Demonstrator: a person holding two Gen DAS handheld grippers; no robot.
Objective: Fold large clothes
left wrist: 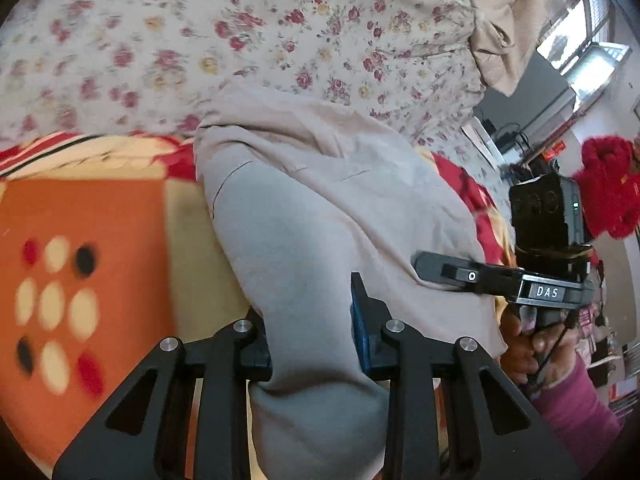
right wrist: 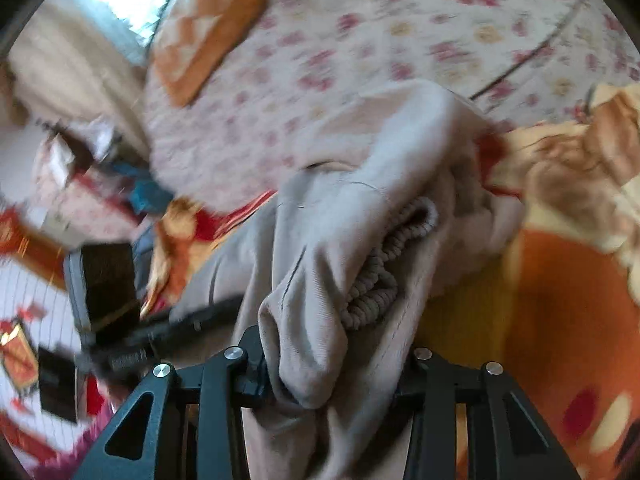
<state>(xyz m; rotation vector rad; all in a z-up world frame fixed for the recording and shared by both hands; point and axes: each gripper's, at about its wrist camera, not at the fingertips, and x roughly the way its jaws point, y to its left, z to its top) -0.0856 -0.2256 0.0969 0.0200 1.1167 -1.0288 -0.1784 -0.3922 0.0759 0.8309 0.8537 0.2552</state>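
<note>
A large pale grey garment lies across the bed and rises toward both grippers. In the left wrist view my left gripper is shut on a thick fold of it, with the blue pads pressed against the cloth on both sides. In the right wrist view my right gripper is shut on a bunched part of the same garment, beside a ribbed band. Each gripper shows in the other's view: the right gripper in a hand with a magenta sleeve, the left gripper blurred.
The bed carries a floral sheet and an orange, red and cream blanket under the garment. An orange pillow lies at the far side. Beige cloth hangs by a window; furniture and clutter stand beyond the bed's edge.
</note>
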